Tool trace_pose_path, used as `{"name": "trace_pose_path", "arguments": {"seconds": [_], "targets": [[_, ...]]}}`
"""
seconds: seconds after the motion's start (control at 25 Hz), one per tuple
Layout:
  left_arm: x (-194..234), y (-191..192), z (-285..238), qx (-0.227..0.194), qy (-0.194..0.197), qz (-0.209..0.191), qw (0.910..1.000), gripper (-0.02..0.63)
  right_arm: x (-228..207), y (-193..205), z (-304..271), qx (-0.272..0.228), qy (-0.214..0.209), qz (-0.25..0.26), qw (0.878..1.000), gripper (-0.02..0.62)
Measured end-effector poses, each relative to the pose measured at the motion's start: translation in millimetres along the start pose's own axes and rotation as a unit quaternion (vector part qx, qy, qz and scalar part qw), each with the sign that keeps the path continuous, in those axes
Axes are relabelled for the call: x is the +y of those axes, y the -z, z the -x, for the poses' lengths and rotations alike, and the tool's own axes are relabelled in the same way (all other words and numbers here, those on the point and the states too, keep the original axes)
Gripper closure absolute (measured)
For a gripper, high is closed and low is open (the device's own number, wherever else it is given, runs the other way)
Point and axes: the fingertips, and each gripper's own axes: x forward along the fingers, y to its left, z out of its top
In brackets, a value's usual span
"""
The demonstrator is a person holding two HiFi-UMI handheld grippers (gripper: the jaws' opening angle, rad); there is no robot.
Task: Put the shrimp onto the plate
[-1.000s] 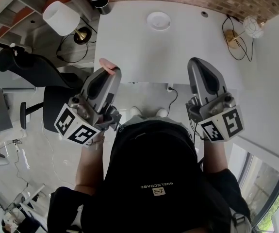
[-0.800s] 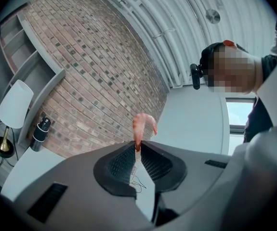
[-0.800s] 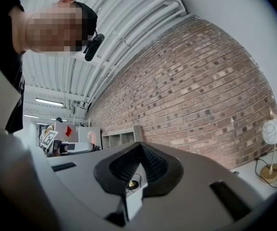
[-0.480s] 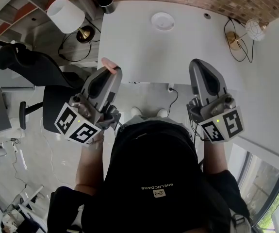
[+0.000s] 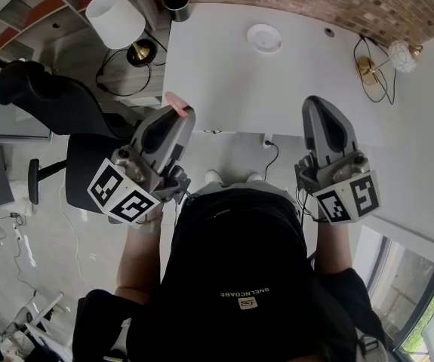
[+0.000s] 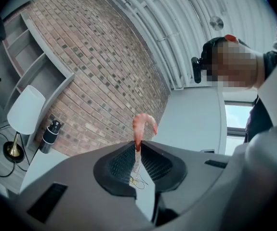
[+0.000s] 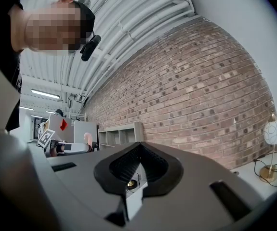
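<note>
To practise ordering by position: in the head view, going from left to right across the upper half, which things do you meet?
white tapered lampshade → curled pink shrimp → round white plate → white globe lamp

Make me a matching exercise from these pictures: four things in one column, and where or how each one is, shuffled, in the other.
Things:
1. shrimp
2. plate
3. white-shaded lamp
4. right gripper

Places or states:
A. on the far part of the white table
B. shut, holding nothing
C. beyond the table's left edge
D. pinched in the left gripper

Pairs: 1-D, 2-A, 3-C, 4-B
</note>
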Motion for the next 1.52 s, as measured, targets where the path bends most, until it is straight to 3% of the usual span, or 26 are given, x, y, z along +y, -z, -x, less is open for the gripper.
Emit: {"name": "trace_pose_path", "arguments": {"seconds": [0.32, 0.76, 1.52], "targets": [[15.8, -9.3, 19.6, -0.003, 0.004, 0.011, 0.9999, 0.569, 19.9, 0.4, -16.6, 0.009, 0.005, 0.030, 1.000, 0.592], [22.2, -1.7, 19.4, 0.003, -0.002, 0.020, 0.9998, 0.569, 9.6, 7.0, -21.0, 0.013, 0.013, 0.020, 1.000, 0.592], [26.3, 14.8, -72.7, 0.012, -0.041, 0.019, 0.9989, 0.568, -96.4, 9.7, -43.3, 0.002, -0.010, -0.048, 0.999, 0.592]]}}
